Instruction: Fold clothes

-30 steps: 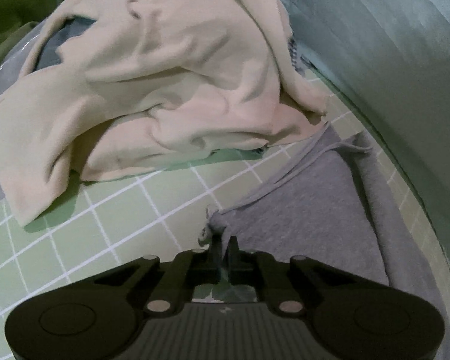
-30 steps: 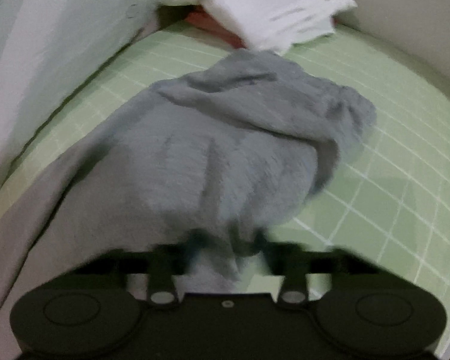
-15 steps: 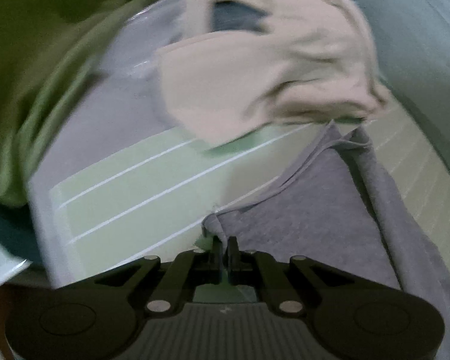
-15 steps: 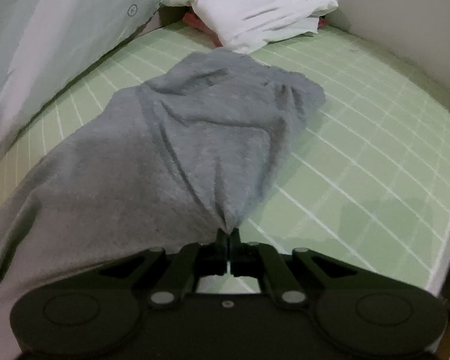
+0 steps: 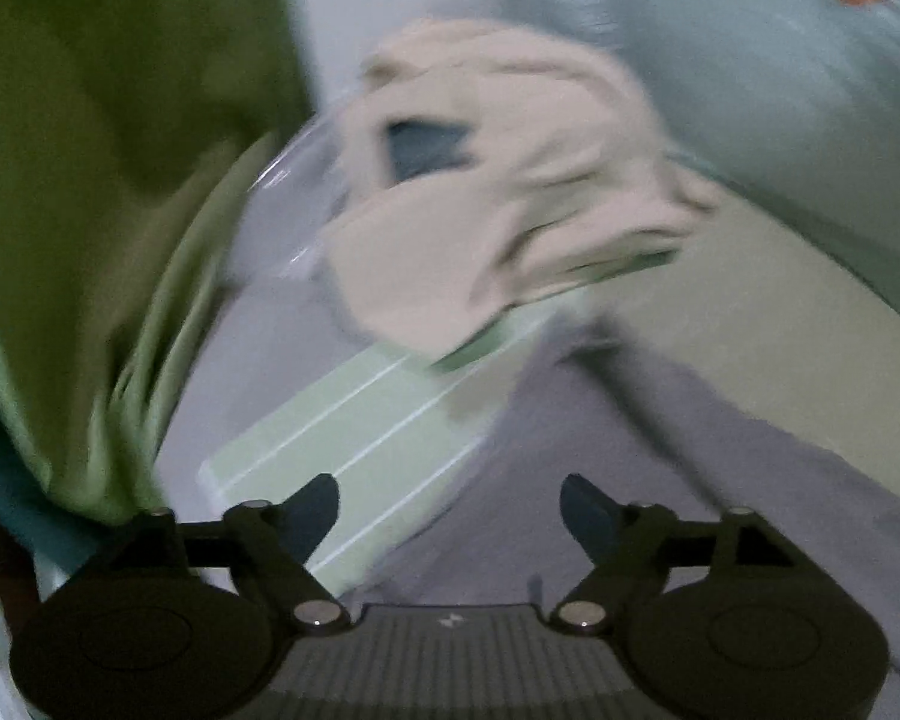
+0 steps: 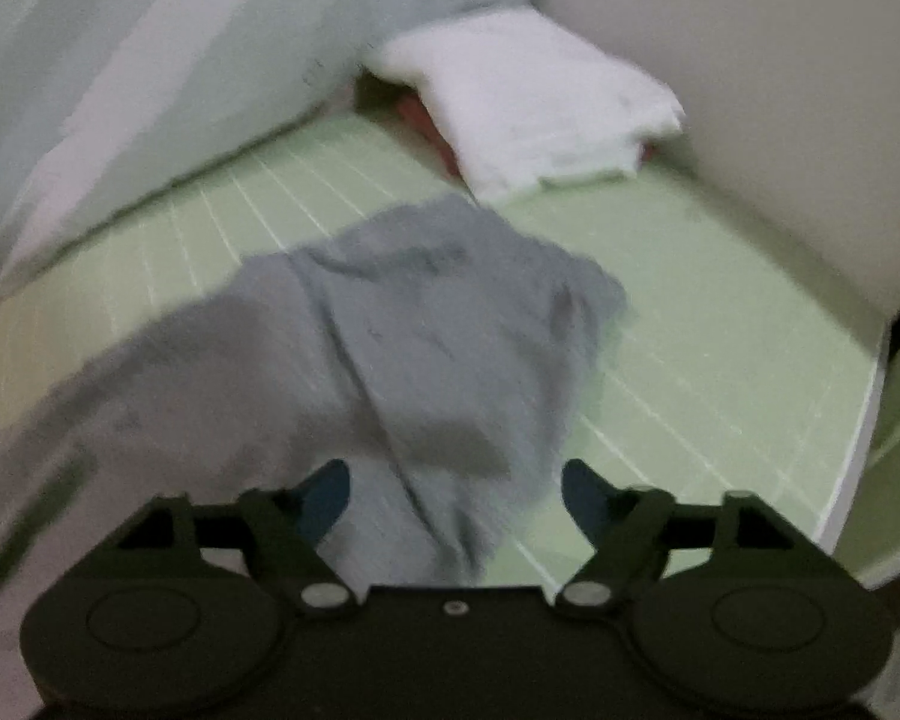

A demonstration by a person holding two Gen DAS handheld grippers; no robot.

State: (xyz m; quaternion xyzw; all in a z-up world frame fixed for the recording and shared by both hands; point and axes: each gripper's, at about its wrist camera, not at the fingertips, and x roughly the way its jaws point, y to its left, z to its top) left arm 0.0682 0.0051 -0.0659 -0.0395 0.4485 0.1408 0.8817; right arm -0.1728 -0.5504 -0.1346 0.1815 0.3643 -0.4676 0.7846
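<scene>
Black plastic fingers stand wide apart on both tongs, and nothing sits between either pair. The left gripper [image 5: 449, 504] hangs released over the near edge of the grey garment [image 5: 660, 480], which runs from 6 o'clock out toward 3 o'clock in its view. The right gripper [image 6: 455, 489] is likewise spread, with the same grey garment [image 6: 426, 330] bunched directly under it and reaching toward 12 o'clock. My reading is that the cloth has been laid down to be flattened, and both tools are free so a new edge can be picked for the fold; the ridge of creases down its middle suggests it is not yet smooth.

Beyond the left tongs, at 12 o'clock, a crumpled beige garment [image 5: 510, 204] lies in a heap, probably waiting its turn. At 1 o'clock from the right tongs a folded white cloth [image 6: 540, 108] sits in the far corner, something reddish half hidden beneath it, likely finished work set aside.

Everything rests on a pale green mat [image 6: 720, 312] ruled with white grid lines. Pale drapery [image 6: 150, 72] hangs at 10 o'clock, a beige wall [image 6: 780, 90] at 2 o'clock, and green fabric [image 5: 90, 180] fills the left view's 9 o'clock. Both views are blurred.
</scene>
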